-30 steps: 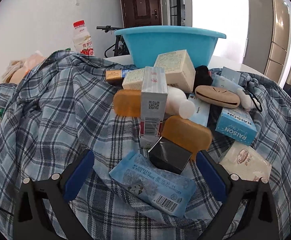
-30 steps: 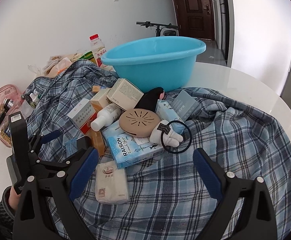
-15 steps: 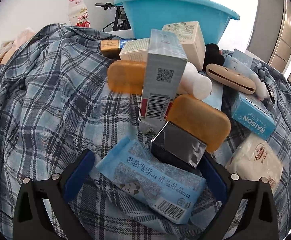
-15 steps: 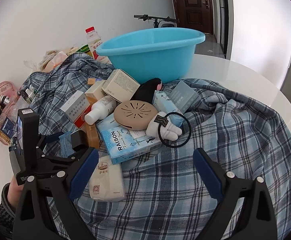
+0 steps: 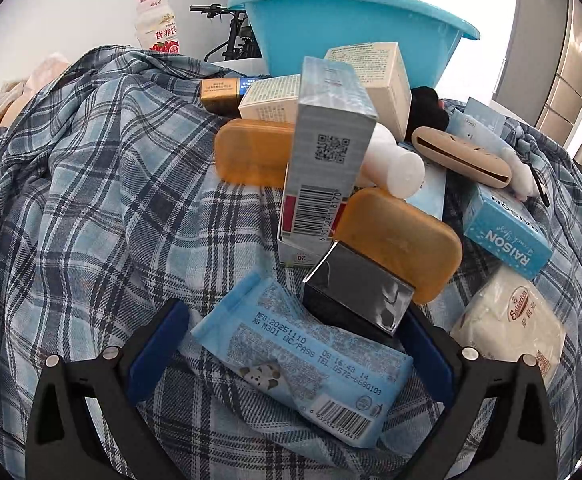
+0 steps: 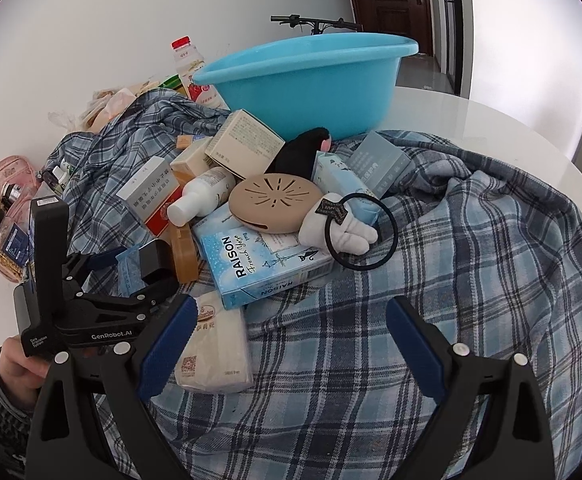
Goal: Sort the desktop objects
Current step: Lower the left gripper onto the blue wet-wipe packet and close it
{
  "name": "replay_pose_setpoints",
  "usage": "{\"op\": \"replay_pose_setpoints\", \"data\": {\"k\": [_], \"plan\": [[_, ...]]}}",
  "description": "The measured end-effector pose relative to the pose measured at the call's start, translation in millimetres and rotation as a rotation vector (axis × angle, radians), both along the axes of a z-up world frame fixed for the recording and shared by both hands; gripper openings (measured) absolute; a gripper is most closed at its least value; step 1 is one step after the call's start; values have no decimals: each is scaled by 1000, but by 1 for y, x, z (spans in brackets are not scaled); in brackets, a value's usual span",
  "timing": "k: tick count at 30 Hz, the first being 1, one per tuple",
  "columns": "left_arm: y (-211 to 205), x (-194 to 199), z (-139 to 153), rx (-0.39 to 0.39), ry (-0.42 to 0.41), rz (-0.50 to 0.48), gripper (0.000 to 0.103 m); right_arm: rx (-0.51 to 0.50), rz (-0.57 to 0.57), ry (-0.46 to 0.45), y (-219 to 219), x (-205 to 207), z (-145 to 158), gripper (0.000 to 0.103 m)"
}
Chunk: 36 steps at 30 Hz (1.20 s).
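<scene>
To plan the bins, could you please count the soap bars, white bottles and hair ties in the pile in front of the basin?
Soap bars: 2
White bottles: 1
Hair ties: 1
Total: 4

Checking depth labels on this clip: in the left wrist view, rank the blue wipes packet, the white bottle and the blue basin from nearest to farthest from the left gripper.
1. blue wipes packet, lying between the left gripper's open fingers.
2. white bottle, mid-pile, right of centre.
3. blue basin, at the back, behind the boxes.
</scene>
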<state>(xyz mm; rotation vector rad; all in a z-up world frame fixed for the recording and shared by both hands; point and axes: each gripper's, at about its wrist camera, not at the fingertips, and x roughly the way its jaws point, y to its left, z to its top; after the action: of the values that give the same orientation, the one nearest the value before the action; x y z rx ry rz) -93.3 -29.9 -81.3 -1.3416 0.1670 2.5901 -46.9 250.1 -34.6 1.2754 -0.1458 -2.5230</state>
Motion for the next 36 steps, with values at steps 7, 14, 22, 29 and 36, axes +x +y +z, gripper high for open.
{"op": "replay_pose_setpoints", "data": {"k": [7, 14, 22, 29, 36], "plan": [[2, -1, -1, -3, 1, -1, 103, -19, -5, -17, 2, 0, -6, 95], [2, -4, -2, 2, -1, -7, 103, -21, -16, -24, 3, 0, -9, 95], [4, 3, 3, -41, -35, -127, 98, -8, 3, -30, -1, 4, -11, 95], [-1, -2, 1, -21, -62, -270, 100, -24, 2, -48, -2, 2, -16, 95], [-2, 5, 4, 11, -65, -354, 103, -4, 3, -52, -3, 6, -19, 95]]}}
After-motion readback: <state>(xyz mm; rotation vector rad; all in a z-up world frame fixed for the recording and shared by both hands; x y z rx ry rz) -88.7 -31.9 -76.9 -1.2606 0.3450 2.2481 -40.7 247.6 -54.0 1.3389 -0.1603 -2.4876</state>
